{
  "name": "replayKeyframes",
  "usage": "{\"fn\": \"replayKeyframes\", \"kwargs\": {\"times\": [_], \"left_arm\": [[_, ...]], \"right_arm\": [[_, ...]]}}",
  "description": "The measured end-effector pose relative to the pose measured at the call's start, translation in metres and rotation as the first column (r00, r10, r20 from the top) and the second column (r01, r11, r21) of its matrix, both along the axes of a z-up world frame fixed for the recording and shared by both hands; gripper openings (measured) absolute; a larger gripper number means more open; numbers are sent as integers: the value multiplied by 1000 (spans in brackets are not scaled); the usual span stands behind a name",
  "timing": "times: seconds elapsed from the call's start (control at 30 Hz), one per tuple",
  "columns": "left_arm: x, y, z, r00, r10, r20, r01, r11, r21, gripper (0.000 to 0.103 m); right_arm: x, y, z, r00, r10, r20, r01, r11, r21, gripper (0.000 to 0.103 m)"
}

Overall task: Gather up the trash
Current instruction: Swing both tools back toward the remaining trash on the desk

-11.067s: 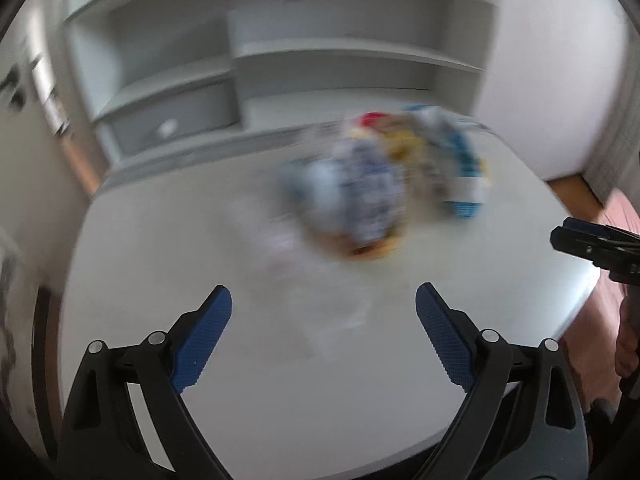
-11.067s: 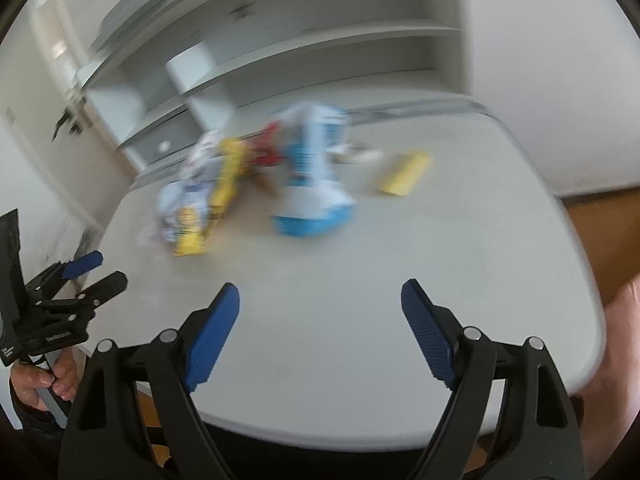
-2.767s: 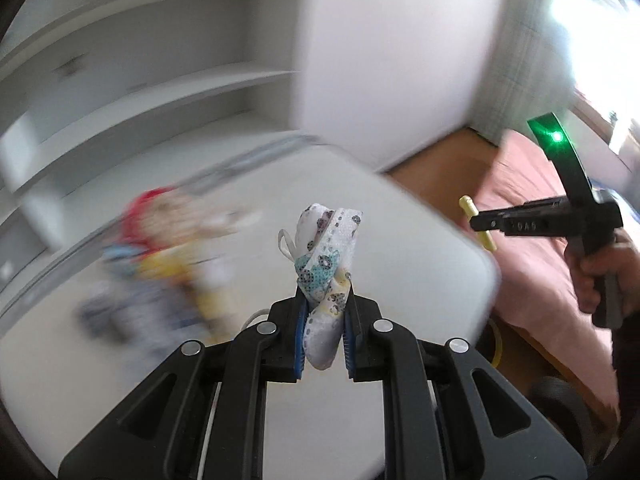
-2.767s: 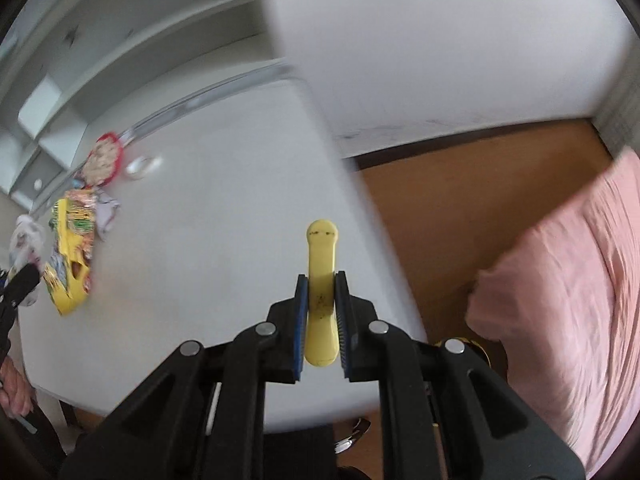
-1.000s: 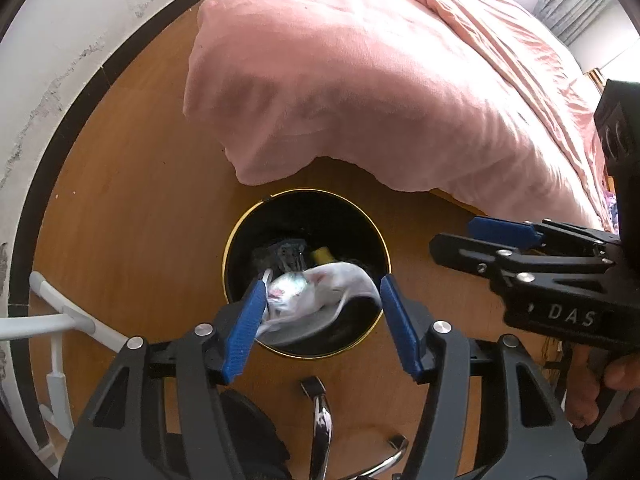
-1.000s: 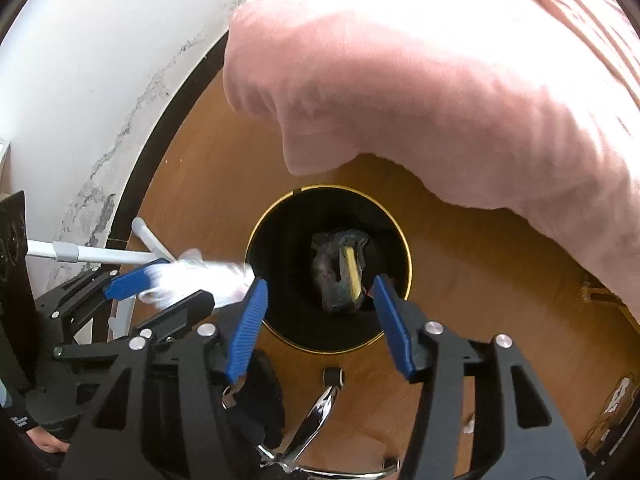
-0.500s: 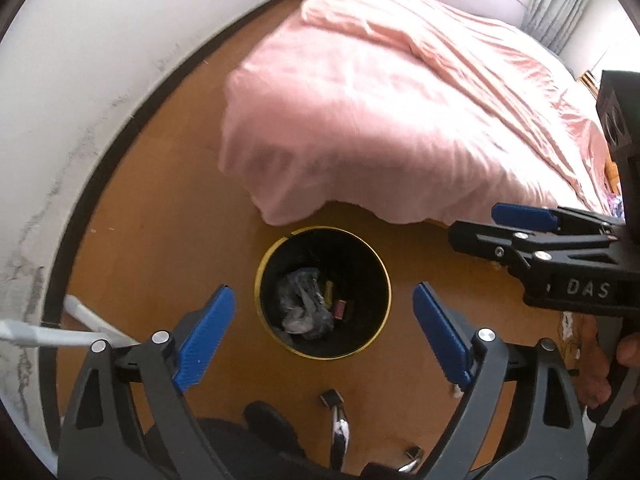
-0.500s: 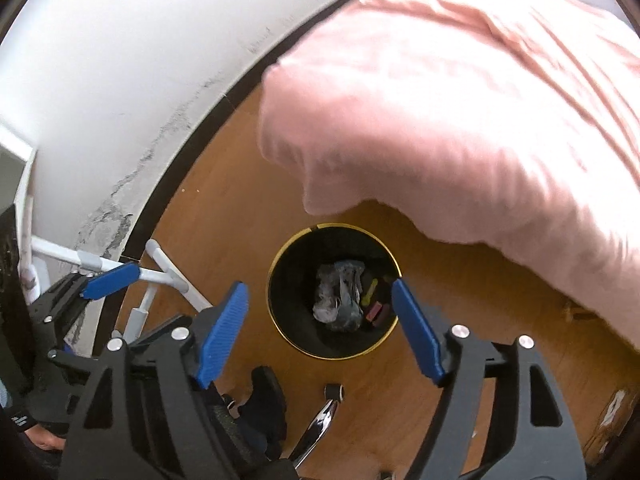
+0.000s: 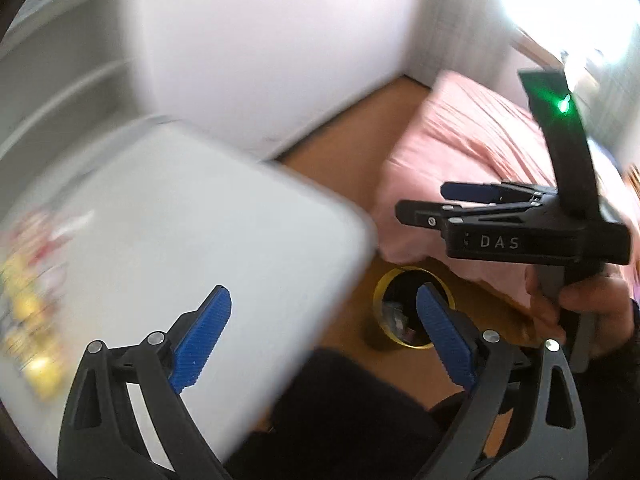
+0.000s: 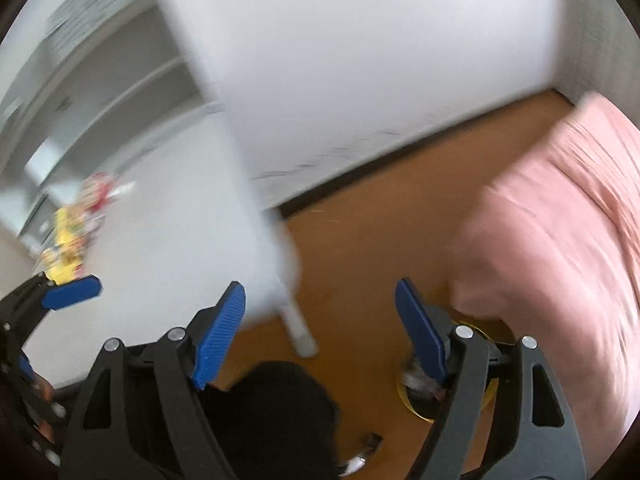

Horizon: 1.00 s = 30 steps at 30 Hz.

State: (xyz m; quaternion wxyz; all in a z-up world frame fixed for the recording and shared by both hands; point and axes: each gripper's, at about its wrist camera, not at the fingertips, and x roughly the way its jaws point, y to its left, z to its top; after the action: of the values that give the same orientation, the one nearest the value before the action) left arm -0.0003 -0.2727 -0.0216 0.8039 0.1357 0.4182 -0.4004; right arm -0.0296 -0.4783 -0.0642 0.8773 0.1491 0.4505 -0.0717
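Left wrist view: left tongs (image 9: 322, 330) released, blue pads spread wide with nothing between, the opening just widened; white table (image 9: 192, 216) at left, blurred, bearing a smear of yellow and red trash (image 9: 28, 280) at its far left edge; gold-rimmed black bin (image 9: 400, 312) on the wooden floor (image 9: 352, 148) just right of the table's corner, partly behind the right pad, with crumpled scraps inside; pink bed (image 9: 472, 152) beyond the bin; right tongs (image 9: 420, 202) seen side-on at right, held by a hand (image 9: 592, 308), green light on the upright mount. Right wrist view: right tongs (image 10: 320, 330) released, empty, the gap likewise just widened; table (image 10: 168, 216) at left with the blurred trash (image 10: 76, 224) at its far left; white table leg (image 10: 296, 324) between the pads; bin (image 10: 416, 380) low at right, mostly hidden behind the right pad; bed (image 10: 560, 240) at right; left tongs (image 10: 68, 292) at the left edge, only one blue pad clear.
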Motion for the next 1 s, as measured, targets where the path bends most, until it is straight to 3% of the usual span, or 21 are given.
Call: {"fn": "replayKeyframes", "kwargs": {"times": [0.13,0.3,0.37,0.47,0.6,0.8,0.9,1.0], "left_arm": [[35,108,17,975,218,50,-219,976,17,91],[88,242,13,873,487,29,-487,873,29,91],[106,273,4,838,546,4,-546,837,45,91],[128,306,-12,805,591,-51,-588,807,55,91],[163,308,-41,804,589,-80,-582,808,88,91],[200,285,-60,822,558,-111,-550,830,95,91],[216,282,-69,812,573,-115,-564,820,101,91],[230,278,-81,816,571,-93,-559,820,126,91]], "right_arm": [[62,71,11,987,163,14,-163,987,5,75],[132,146,14,943,334,4,-334,943,5,75],[163,168,10,921,388,-30,-387,922,17,75],[200,185,6,902,425,-82,-428,903,-31,75],[244,205,-9,863,479,-159,-493,868,-62,75],[271,210,-23,813,535,-228,-566,819,-94,75],[280,214,-29,784,573,-239,-606,789,-98,75],[289,221,-35,760,598,-256,-636,765,-102,75]]}}
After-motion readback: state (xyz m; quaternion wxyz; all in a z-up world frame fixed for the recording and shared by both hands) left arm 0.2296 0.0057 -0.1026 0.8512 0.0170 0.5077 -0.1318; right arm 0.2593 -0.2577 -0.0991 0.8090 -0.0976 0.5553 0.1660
